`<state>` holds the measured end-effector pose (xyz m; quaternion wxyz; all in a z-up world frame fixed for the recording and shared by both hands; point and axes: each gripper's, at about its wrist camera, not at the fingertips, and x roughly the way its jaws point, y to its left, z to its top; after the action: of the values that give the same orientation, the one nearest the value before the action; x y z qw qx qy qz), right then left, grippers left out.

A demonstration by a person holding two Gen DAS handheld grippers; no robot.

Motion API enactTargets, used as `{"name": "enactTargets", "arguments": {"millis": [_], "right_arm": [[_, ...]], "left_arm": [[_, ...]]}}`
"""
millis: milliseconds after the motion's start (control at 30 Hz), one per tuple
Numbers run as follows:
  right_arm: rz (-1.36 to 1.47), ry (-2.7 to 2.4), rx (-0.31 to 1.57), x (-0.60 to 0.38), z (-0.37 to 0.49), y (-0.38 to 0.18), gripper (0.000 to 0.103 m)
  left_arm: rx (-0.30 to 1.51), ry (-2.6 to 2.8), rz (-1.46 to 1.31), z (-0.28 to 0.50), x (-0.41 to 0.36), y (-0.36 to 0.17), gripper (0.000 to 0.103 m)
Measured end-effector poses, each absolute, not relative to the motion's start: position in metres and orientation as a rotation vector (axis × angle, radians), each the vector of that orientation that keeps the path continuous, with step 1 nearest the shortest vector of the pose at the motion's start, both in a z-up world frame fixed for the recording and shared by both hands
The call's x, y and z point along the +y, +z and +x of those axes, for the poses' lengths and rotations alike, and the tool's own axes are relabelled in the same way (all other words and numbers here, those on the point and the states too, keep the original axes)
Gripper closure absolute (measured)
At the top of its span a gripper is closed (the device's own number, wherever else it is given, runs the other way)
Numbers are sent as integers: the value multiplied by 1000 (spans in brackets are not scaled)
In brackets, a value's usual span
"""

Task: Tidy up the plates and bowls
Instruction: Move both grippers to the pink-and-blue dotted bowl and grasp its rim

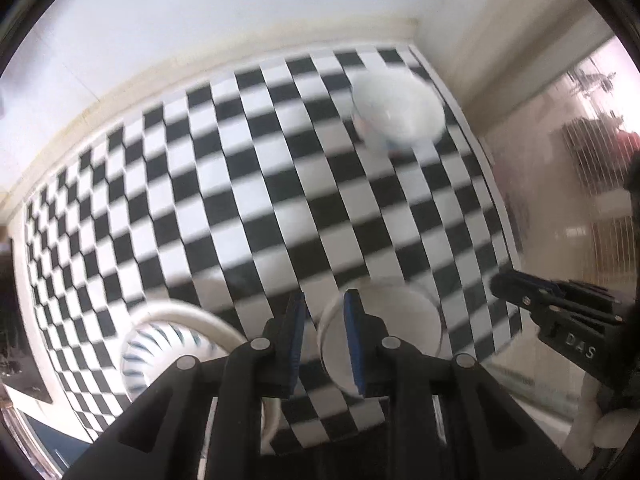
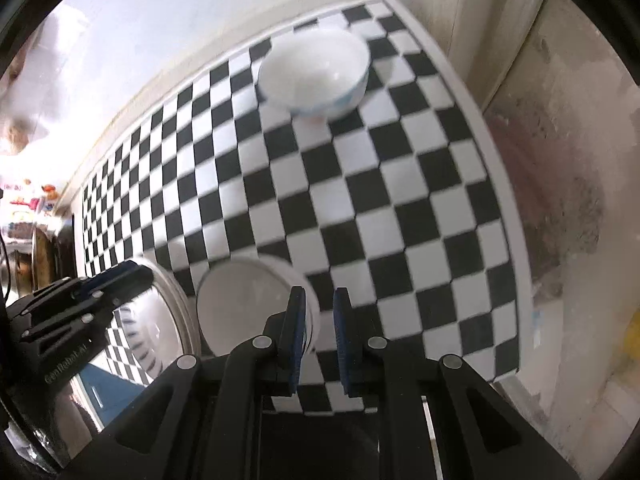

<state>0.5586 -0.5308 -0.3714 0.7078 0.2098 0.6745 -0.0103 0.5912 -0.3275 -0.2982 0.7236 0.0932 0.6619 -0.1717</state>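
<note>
While both tools hung point-down over the near edge of the checked cloth [image 2: 400,200], the left gripper [image 1: 325,344] was seen drawn almost together, only a narrow slit being left between its blue pads. The right gripper [image 2: 320,340] was closed about as far. Nothing could be made out pinched in either slit, though the near rims were smeared by blur.

The small white dish [image 2: 248,304] was found just beneath both sets of tips, its rim lying at the right gripper's left pad. The striped plate [image 1: 160,344] lay just beside the dish, near the cloth's front edge and under the left tool.

A knock was judged the nearest risk: with the jaws this narrow, a rim could be struck or tipped rather than straddled, and the striped plate might be pushed off the front edge. The two tools were also held near each other, so a clash over the dish could be caused by any crossing move.

Far off, the white bowl [image 2: 316,68] stood by the cloth's back corner, close to the wall [image 1: 200,20], where a wide reach could be cramped.
</note>
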Motion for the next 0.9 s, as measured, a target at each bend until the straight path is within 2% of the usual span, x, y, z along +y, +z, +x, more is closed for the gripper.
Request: {"name": "enactTargets", "arguments": {"millis": [167, 233, 300, 367, 700, 900], "right_arm": [[479, -29, 1477, -551, 582, -366, 86], [493, -39, 1469, -560, 594, -368, 72], [531, -43, 1444, -572, 605, -372, 39], [566, -48, 1430, -584, 618, -378, 31], [713, -96, 1430, -631, 676, -429, 31], [750, -91, 1437, -641, 704, -450, 31]], "left_arm": [[1430, -361, 182, 625, -337, -292, 81], [1420, -352, 180, 639, -342, -293, 78], [1421, -348, 169, 655, -350, -298, 77], [1427, -340, 168, 672, -359, -306, 77], [1583, -382, -8, 748, -400, -353, 77], [1648, -426, -25, 765, -420, -382, 77]]}}
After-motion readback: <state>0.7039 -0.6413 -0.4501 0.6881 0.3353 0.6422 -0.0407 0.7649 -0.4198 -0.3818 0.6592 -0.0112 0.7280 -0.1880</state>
